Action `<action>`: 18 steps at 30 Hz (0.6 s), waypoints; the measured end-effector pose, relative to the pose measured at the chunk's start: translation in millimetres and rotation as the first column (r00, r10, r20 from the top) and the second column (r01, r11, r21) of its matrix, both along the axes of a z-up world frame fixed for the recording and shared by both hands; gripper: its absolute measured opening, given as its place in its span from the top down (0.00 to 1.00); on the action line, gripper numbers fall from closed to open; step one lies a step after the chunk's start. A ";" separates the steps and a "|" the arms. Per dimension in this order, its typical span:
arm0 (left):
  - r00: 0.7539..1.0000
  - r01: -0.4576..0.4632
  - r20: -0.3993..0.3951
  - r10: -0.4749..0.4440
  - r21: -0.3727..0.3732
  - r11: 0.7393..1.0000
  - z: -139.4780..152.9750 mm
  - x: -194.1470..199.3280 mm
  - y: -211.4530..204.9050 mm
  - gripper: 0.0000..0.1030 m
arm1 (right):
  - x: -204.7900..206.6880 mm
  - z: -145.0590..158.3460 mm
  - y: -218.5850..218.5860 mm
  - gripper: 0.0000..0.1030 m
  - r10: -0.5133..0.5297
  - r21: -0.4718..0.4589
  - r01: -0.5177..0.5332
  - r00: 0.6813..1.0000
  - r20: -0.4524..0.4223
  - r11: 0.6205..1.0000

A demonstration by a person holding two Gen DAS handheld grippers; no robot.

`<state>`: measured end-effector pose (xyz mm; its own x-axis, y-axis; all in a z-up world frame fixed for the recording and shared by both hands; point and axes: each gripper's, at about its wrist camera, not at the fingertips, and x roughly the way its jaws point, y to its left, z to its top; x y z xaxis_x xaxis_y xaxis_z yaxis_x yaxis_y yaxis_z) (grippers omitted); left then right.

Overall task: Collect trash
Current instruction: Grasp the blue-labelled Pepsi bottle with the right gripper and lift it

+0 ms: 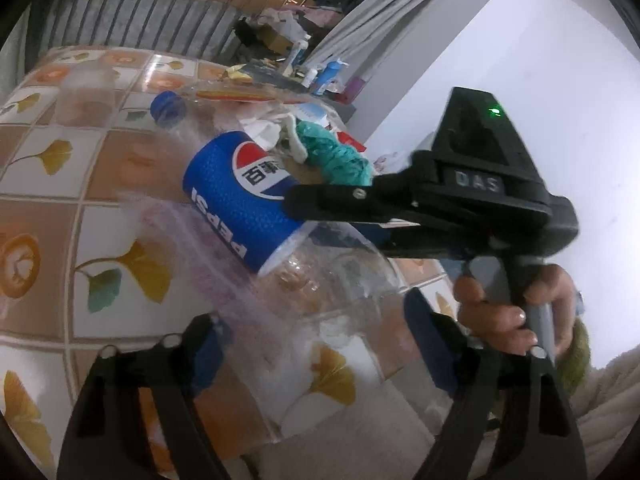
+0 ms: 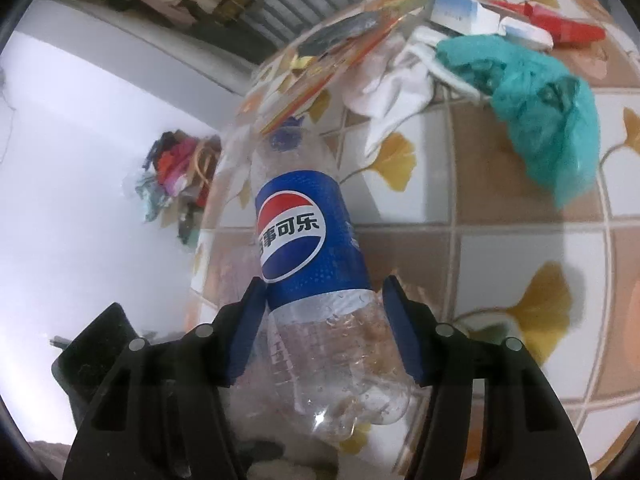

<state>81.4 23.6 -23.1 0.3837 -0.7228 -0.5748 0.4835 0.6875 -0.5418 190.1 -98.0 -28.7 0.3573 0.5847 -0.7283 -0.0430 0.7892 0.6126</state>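
An empty Pepsi bottle point(image 2: 316, 280) is pinched at its clear lower body by the right tongs point(image 2: 324, 328), base nearest the camera, blue cap pointing away; a few droplets are seen inside. It is held over the tabletop point(image 2: 500, 248). The left tongs point(image 1: 320, 344) are spread around the bottle's base, contact unclear. Farther off, a teal bag point(image 2: 540, 112), white tissue point(image 2: 392, 92) and blurred packaging are heaped.
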 end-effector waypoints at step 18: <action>0.999 0.022 -0.043 -0.024 -0.058 0.998 3.4 -11.2 3.9 0.83 | -29.5 -1.1 -42.9 0.51 -0.109 0.046 0.109 0.994 -0.015 0.993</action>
